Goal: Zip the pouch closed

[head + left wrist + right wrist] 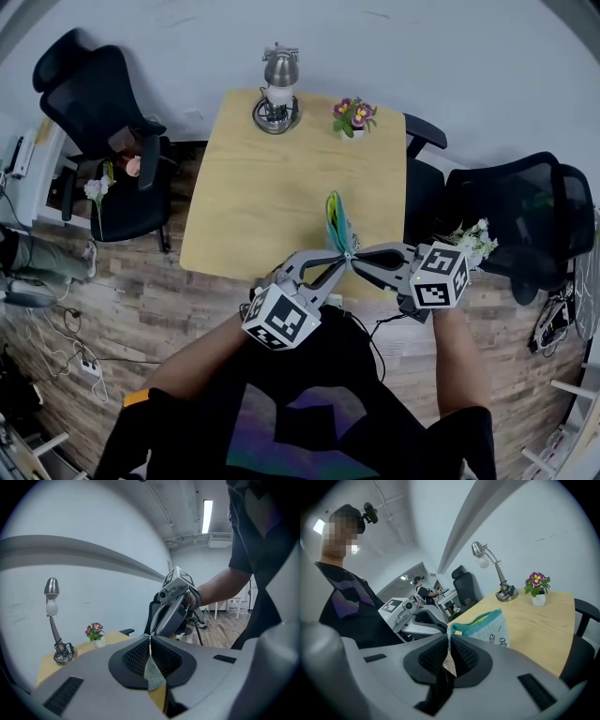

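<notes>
I see my right gripper point(450, 639) with its pads pressed together on a thin edge of the pouch point(492, 629). The pouch's teal zip band runs off to the right above the wooden table point(543, 620). The left gripper point(417, 619) comes in at that same corner from the left. A desk lamp point(493, 571) and potted flowers point(536, 588) stand at the table's far end.
</notes>
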Tool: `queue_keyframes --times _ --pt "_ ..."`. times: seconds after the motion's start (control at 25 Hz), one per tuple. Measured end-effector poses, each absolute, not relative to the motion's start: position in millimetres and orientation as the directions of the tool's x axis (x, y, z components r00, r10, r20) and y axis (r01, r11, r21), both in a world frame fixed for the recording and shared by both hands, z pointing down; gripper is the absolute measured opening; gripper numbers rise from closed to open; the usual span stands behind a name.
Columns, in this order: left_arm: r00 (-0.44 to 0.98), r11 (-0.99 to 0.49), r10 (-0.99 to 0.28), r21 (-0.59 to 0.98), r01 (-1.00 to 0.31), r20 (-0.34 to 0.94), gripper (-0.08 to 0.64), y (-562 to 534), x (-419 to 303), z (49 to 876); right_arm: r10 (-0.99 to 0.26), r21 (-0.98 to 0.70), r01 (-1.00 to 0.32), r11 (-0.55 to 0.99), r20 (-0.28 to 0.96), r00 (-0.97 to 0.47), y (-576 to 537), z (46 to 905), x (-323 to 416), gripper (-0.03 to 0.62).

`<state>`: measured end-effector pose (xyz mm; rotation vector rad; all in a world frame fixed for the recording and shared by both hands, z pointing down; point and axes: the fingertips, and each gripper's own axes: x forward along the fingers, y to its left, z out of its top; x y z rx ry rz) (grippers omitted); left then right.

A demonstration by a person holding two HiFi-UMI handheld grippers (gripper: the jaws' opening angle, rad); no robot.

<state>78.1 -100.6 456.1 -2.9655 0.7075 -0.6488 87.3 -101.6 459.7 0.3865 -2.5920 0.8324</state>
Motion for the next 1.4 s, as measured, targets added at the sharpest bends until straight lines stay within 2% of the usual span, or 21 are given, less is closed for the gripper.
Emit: queue_keyframes --times 0.52,0.6,0.84,1.4 --pt "0.821 -0.907 -0.418 -0.125 -0.402 0.388 0.02 -98.0 80.8 455.4 -0.123 -0.533 -0.355 0.768 0.421 -0.899 -104.6 457.1 82.2 0.037" --pt "0.823 -0.91 -0.412 -0.13 -0.394 0.391 0.061 -97.6 80.9 456.3 -0.109 -0.553 -0.342 0.76 0.41 -0.905 -105.3 457.0 81.9 0.035" --pt "0.828 -0.916 -0.399 -0.14 -0.375 0.393 0.104 -97.1 80.6 457.5 -0.074 -0.579 -0.313 0.753 0.399 -0.914 -108.3 456.8 80.0 0.035" --pt "0.825 -0.92 -0.391 -0.16 -0.357 0.407 0.137 -99.3 80.0 462.3 0.067 -0.731 -0.194 0.655 0.312 -0.948 -112.7 458.0 78.1 0.035"
